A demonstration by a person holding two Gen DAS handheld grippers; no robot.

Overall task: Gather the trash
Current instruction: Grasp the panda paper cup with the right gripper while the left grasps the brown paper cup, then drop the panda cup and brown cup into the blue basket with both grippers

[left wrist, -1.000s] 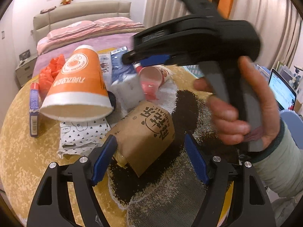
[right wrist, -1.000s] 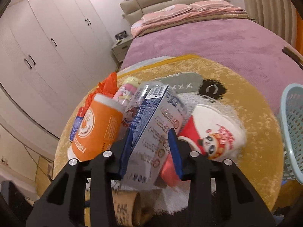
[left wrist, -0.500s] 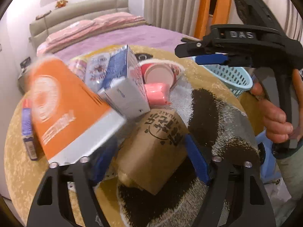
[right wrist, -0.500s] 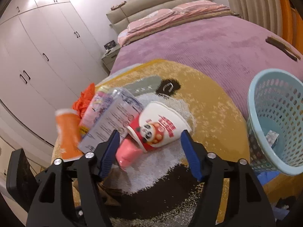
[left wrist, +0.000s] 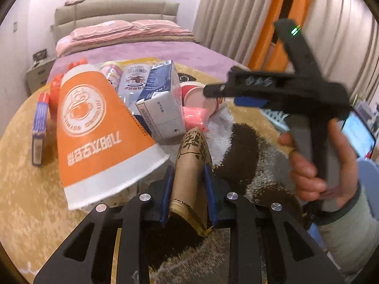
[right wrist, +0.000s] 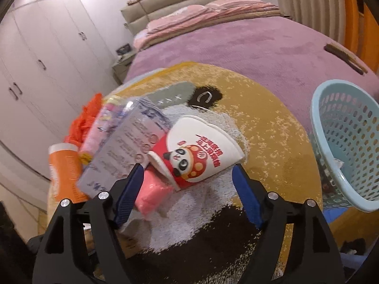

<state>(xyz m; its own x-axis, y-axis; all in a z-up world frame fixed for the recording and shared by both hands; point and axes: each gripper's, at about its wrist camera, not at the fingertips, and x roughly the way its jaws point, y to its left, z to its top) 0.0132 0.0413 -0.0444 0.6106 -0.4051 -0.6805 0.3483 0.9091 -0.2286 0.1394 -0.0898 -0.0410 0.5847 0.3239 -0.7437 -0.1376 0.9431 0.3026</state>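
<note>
My left gripper (left wrist: 187, 194) is shut on a brown paper bag (left wrist: 191, 172) with black print, squeezed between the blue pads. An orange paper cup (left wrist: 94, 132) lies on its side just left of it. A blue-and-white carton (left wrist: 161, 104) and a red panda cup (right wrist: 199, 153) lie behind on the round panda rug (right wrist: 272, 123). My right gripper (right wrist: 189, 189) is open and empty, hovering just above the panda cup and a pink wad (right wrist: 151, 194); it also shows at the right of the left wrist view (left wrist: 279, 90).
A light blue mesh basket (right wrist: 343, 146) stands at the rug's right edge. Orange plastic (right wrist: 87, 118), a snack packet (left wrist: 111, 73) and a small blue box (left wrist: 39, 127) lie at the left. A purple bed (right wrist: 236, 47) is behind.
My left gripper has closed on the brown paper bag. My right gripper let go of the carton, opened wide and shifted over the panda cup.
</note>
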